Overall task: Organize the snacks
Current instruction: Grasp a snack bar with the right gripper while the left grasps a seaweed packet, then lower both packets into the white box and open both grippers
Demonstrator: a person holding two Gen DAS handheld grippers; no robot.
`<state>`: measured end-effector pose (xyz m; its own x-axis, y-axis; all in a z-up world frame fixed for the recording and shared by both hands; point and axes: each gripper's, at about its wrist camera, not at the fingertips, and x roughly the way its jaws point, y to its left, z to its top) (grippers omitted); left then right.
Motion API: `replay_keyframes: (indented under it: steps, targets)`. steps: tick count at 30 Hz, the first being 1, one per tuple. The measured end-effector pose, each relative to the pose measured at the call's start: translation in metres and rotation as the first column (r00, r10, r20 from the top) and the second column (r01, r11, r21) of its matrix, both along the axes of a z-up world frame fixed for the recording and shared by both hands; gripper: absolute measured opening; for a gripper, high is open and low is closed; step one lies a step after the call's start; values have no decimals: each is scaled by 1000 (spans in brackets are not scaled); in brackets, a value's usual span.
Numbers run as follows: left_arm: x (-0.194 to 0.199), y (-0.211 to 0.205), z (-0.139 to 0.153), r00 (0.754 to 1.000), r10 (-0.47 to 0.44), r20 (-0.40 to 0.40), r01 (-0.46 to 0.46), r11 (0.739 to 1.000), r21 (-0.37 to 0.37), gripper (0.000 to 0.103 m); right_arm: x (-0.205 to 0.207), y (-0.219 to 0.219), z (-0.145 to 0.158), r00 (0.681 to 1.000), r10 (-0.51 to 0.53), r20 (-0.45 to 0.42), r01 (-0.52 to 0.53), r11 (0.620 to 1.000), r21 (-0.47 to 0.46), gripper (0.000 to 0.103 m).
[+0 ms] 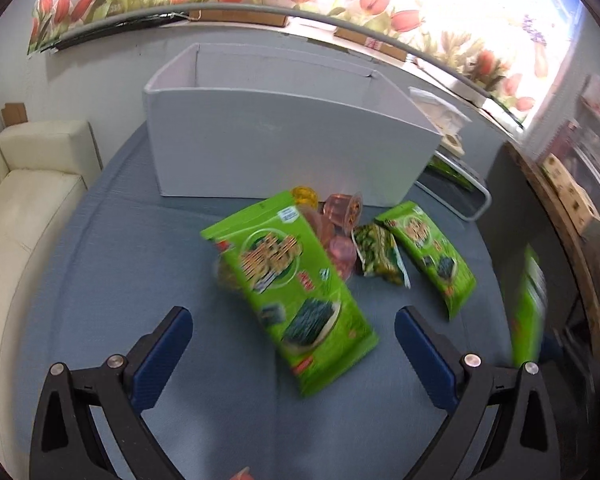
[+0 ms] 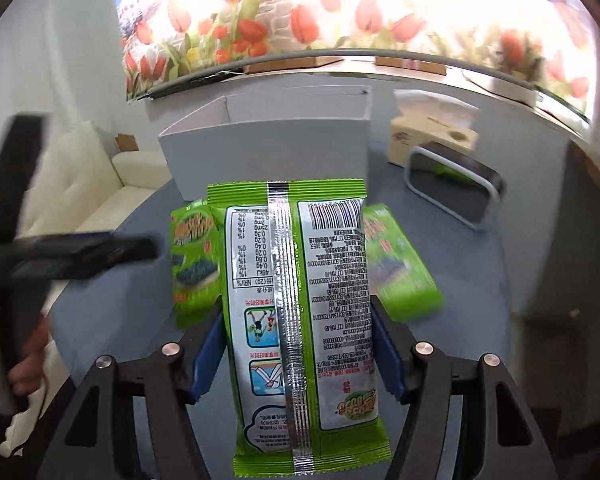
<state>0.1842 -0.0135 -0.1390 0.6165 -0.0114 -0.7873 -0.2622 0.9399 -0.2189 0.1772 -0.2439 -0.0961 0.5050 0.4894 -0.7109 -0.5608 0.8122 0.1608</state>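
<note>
R gripper [image 2: 300, 344] clamped on green snack pack [image 2: 300, 300], back side up, betw. pads.

Motion-blurred green packet [image 1: 530, 308] at right edge, print unreadable

Right tongs [image 2: 298, 344] clamp green snack packet [image 2: 296, 300], back up.

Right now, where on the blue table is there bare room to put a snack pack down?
Bare blue table lies left of the big green pack, toward the sofa, and in front of the white box. Crowded: the middle, where jelly cups and smaller green packs cluster.
</note>
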Motion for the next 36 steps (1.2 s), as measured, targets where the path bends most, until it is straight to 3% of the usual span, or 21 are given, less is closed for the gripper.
replay_keyframes:
  steps: [6,11,14,15,16,17,20,28,36]
  targets:
    - [36,-15,-28,992,111,-59,-106,991,76,103,-40,-28,2,998,-69,-4,69,997,14,70]
    - [51,-20,-43,975,195,-103,-178,972,153,103,-59,-46,0,993,-112,-38,114,990,78,70]
    - [56,-19,-51,972,202,-119,-186,974,131,103,-63,-49,-1,991,-119,-54,124,986,111,70]
    - [57,-18,-53,972,204,-122,-188,974,128,98,-63,-49,-1,992,-117,-52,122,987,109,70]
    - [57,-18,-55,971,203,-125,-187,974,129,82,-66,-49,-1,992,-115,-48,119,987,105,70]
    - [57,-17,-57,971,198,-133,-181,975,127,76,-66,-49,0,993,-113,-44,117,988,103,70]
    - [53,-12,-56,975,182,-130,-172,981,89,75,-66,-48,2,994,-103,-38,107,988,110,70]
    - [16,-4,-24,993,93,-69,-88,993,76,75,-55,-30,14,997,-74,-12,74,989,124,70]
    - [2,16,46,994,-92,50,89,994,62,75,-6,17,40,999,-54,-1,54,985,163,70]
